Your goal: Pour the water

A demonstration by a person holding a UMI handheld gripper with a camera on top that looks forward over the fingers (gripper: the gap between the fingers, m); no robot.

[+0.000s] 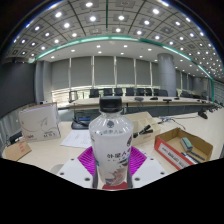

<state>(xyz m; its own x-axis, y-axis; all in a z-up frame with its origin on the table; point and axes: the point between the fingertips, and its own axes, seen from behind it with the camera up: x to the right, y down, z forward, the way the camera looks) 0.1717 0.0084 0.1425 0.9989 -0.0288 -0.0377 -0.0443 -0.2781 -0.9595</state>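
Gripper view: your water bottle (112, 142) sits upright between the fingers, its white cap on, both pink pads (92, 160) pressed to its sides, so your gripper (113, 170) is clamped on it above the table (55, 152). A cardboard box (40, 122) stands left, an open box (183, 146) right.

A conference room held a pale tabletop (40, 152), black chairs (112, 93) along its far edge, grey-blinded windows (105, 71) behind, and ceiling spotlights (92, 18) shining in rows overhead.

Clear bottle (111, 143), white/pink label.
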